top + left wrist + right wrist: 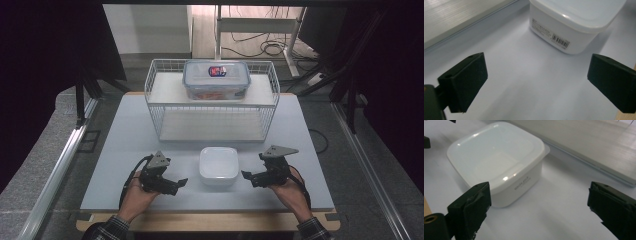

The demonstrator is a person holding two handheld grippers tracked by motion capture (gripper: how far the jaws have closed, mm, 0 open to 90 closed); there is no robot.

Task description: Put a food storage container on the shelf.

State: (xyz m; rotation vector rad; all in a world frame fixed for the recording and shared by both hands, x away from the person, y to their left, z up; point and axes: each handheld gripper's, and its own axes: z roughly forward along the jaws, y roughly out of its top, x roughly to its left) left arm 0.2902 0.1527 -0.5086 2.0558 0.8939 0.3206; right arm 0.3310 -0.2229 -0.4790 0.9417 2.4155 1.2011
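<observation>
Taking the white lidded container [219, 166] near the front middle of the grey desk [125, 150] as the landmark: the left tongs [176, 184] lie just to its left, low over the desk and pointing at it, jaws spread wide with nothing between them. In the left gripper view the container [574, 22] sits ahead, apart from both pads, its barcode label facing the camera. Behind the container stands a wire basket [160, 107] carrying a clear lidded box [216, 80]. The right tongs [248, 176] lie just to its right, jaws likewise wide apart and empty; in the right gripper view the container [499, 162] is close ahead, untouched.
</observation>
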